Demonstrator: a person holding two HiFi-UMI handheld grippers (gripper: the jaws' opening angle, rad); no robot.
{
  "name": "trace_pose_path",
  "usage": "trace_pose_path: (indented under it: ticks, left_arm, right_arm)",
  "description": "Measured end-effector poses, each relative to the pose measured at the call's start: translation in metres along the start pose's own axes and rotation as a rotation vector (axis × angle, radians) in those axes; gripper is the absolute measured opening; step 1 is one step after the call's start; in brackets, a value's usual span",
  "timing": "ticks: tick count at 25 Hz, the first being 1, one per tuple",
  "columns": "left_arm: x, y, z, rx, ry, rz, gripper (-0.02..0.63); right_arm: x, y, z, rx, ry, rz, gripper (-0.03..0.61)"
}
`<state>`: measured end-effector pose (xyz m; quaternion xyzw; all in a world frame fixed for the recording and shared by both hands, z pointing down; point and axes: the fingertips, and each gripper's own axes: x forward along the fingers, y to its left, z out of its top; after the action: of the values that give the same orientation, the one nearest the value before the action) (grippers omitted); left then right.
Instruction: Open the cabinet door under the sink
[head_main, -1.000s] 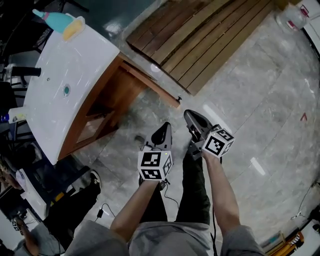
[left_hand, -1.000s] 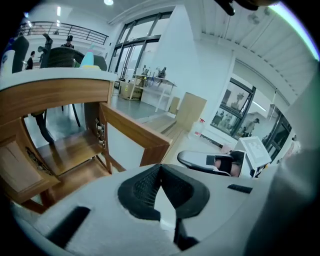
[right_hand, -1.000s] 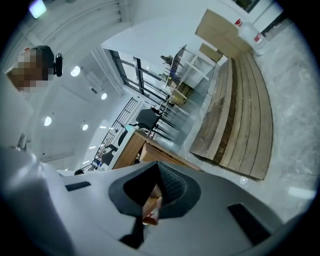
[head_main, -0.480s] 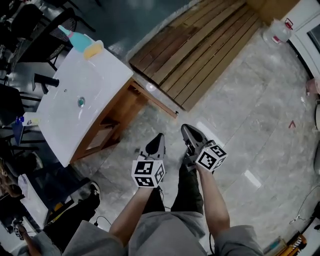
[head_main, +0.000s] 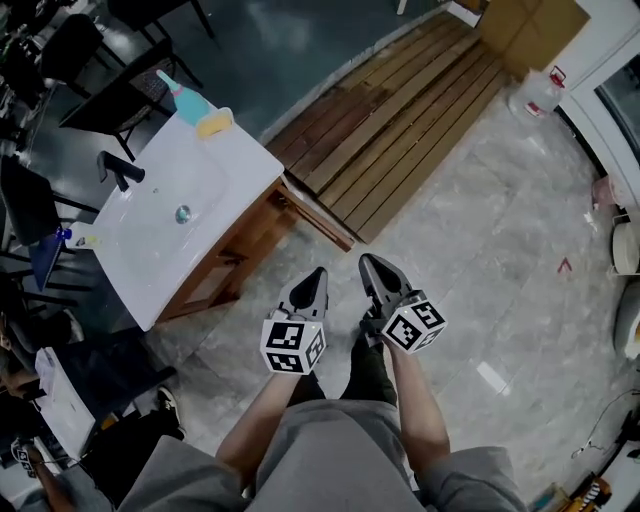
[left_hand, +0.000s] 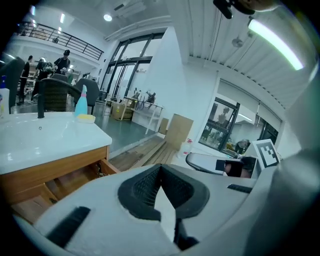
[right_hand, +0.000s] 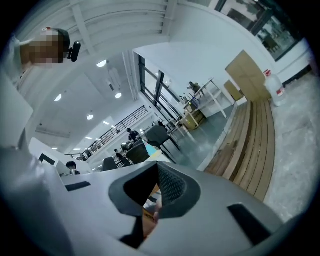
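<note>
Raised since before, left gripper (head_main: 316, 275) and right gripper (head_main: 368, 264) are clenched (both empty); cabinet (head_main: 215, 278) is seen at ten o'clock.

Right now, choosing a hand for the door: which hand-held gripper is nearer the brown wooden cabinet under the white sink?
The left hand-held gripper, toward the brown wooden cabinet; the right hand-held gripper is farther.
</note>
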<state>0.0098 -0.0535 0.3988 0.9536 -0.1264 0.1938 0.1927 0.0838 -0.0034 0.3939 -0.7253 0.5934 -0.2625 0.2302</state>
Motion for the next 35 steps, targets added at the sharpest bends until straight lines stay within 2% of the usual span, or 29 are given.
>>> trace_pose_path:
  ticks: [3,10,16,24,35]
  left_arm:
    - [-0.014,-0.011,0.030,0.018,-0.043,-0.025,0.008]
    - [-0.047,-0.036,0.108,0.113,-0.167,-0.092,0.008]
    - [-0.068,-0.051,0.150,0.165,-0.257,-0.128,0.008]
    - [-0.085,-0.039,0.181,0.217,-0.339,-0.094,0.008]
    - [-0.086,-0.035,0.188,0.261,-0.357,-0.080,0.008]
  right_arm:
    - [-0.009,0.028,0.030,-0.044,-0.038,0.010,0.009]
    - [-0.012,0.087,0.094,-0.245,-0.112,0.018,0.009]
    - [-0.009,0.128,0.118,-0.389,-0.152,0.022,0.009]
    - [0.004,0.160,0.131,-0.482,-0.196,0.047,0.008]
    - [0.012,0.168,0.138,-0.557,-0.229,0.013,0.009]
